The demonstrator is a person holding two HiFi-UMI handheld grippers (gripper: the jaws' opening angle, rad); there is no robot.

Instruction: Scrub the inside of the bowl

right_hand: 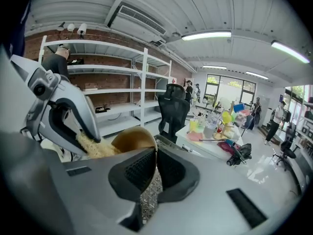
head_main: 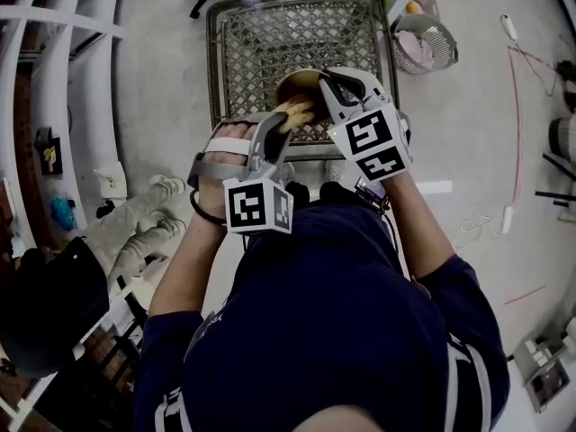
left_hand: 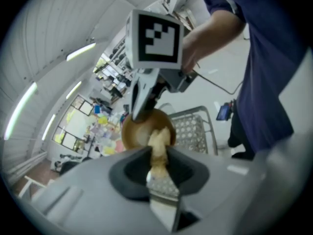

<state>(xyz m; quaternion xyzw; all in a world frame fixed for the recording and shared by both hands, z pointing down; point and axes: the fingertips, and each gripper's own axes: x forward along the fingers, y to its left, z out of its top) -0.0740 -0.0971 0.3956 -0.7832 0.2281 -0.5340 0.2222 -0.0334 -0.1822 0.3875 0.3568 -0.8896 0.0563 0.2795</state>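
A brown bowl (head_main: 304,82) hangs tilted over a wire basket (head_main: 261,39), and my right gripper (head_main: 329,85) is shut on its rim. In the right gripper view the rim (right_hand: 139,136) sits pinched between the jaws of the right gripper (right_hand: 155,153). My left gripper (head_main: 286,120) is shut on a beige scrubber (head_main: 295,112), whose tip reaches into the bowl's mouth. The left gripper view shows the scrubber (left_hand: 159,142) between the jaws of the left gripper (left_hand: 157,153), pressed into the bowl (left_hand: 139,131). The right gripper (left_hand: 142,109) holds the rim above it.
The wire basket stands on the floor straight ahead. A metal strainer (head_main: 425,43) lies to its right. White shelf rails (head_main: 63,70) run along the left, and cables (head_main: 517,106) trail on the floor at the right. An office chair (right_hand: 175,109) and a cluttered table (right_hand: 215,133) stand farther off.
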